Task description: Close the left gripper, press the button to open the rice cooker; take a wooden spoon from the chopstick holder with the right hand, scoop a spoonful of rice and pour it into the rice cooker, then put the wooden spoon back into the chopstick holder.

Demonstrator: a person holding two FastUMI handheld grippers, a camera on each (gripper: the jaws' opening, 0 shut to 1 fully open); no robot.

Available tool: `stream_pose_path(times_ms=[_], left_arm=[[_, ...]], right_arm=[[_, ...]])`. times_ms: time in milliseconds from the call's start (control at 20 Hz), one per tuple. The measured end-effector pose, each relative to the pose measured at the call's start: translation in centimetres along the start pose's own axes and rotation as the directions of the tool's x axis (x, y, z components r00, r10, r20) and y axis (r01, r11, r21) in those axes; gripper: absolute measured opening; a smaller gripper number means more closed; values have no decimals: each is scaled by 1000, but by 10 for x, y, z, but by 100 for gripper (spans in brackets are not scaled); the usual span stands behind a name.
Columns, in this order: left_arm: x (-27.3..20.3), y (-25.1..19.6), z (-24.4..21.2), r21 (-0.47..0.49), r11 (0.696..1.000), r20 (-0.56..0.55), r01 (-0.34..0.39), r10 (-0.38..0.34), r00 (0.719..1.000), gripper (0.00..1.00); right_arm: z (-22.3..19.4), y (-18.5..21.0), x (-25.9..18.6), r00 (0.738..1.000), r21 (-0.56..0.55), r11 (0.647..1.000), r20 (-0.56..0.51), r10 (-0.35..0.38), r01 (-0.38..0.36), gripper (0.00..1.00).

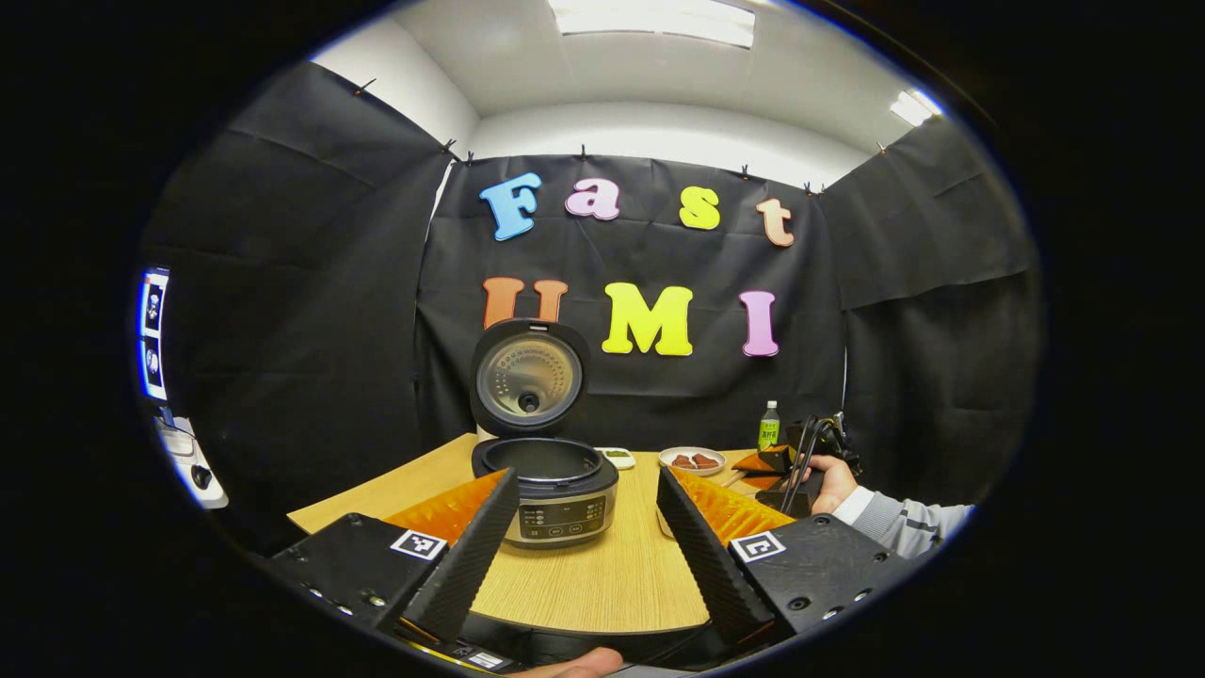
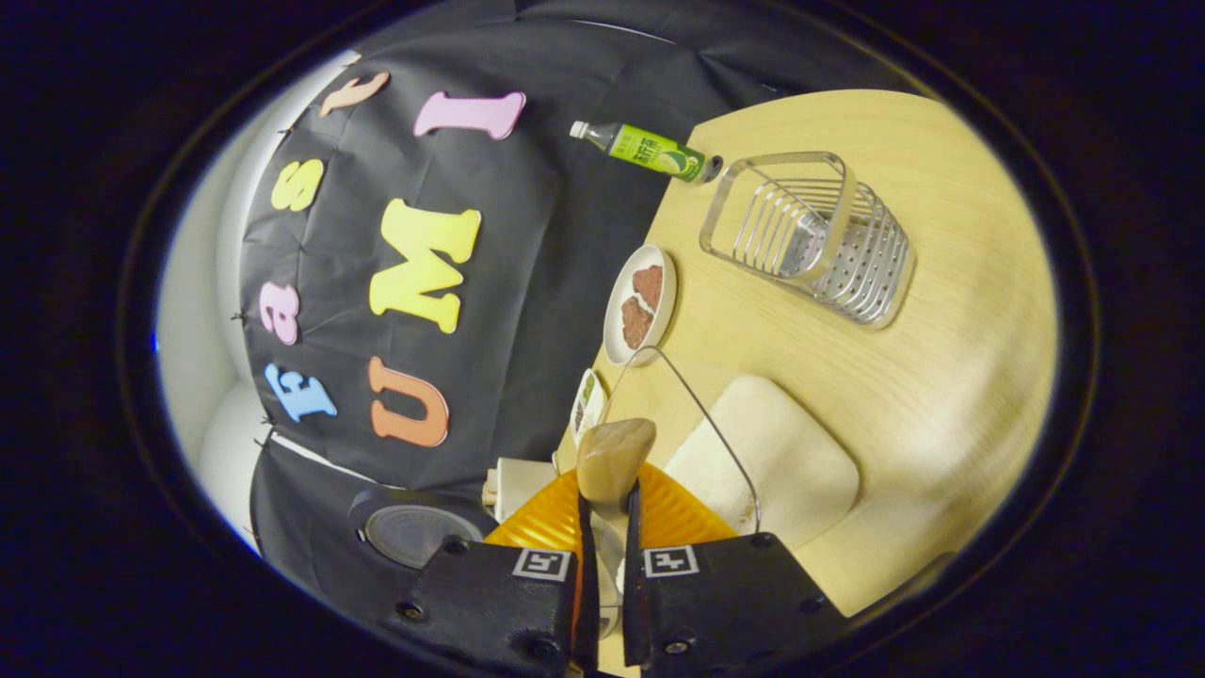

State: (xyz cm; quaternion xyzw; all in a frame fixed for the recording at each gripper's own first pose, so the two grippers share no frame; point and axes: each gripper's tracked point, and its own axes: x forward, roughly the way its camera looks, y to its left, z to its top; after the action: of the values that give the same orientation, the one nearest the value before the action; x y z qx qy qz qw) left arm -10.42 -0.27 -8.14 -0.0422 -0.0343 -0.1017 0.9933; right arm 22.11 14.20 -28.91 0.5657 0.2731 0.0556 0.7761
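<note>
in the left gripper view, the left tongs are held spread wide above the near, curved edge of the bench, with nothing between the fingers. just beyond them the rice cooker is seen standing on the bench, its lid raised upright and the pot mouth uncovered; bare wood is left to its right and in front of it. farther back a small dish and a plate are set near the far edge, and a green bottle stands by the cloth wall. at the right edge a hand with a grey sleeve is seen holding the other gripper. in the right gripper view, which is strongly tilted, the right tongs are clenched on the handle of the wooden spoon, whose bowl is held out just above a clear rice container with a thin wire-like rim. past it the plate is seen at the bench edge, and the chopstick holder, a slotted and perforated rack, stands apart with open bench all around it. the bottle is seen just beyond the holder.
</note>
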Motion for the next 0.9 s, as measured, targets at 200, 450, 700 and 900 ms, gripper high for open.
stream_pose_path(times_ms=[200,450,700,900], left_arm=[[-1,2,0,-1,1000,0,-4,4,1000,94],[2,7,0,-4,1000,-5,-12,12,1000,94],[0,6,-2,-5,1000,-4,-15,15,1000,94],[2,5,-1,-2,1000,-5,-12,12,1000,94]], right_arm=[[12,3,-8,999,64,997,15,43,-44,14],[21,11,-19,995,135,986,30,92,-95,15],[32,18,-28,989,214,966,55,134,-143,14],[44,27,-37,981,275,942,83,176,-192,14]])
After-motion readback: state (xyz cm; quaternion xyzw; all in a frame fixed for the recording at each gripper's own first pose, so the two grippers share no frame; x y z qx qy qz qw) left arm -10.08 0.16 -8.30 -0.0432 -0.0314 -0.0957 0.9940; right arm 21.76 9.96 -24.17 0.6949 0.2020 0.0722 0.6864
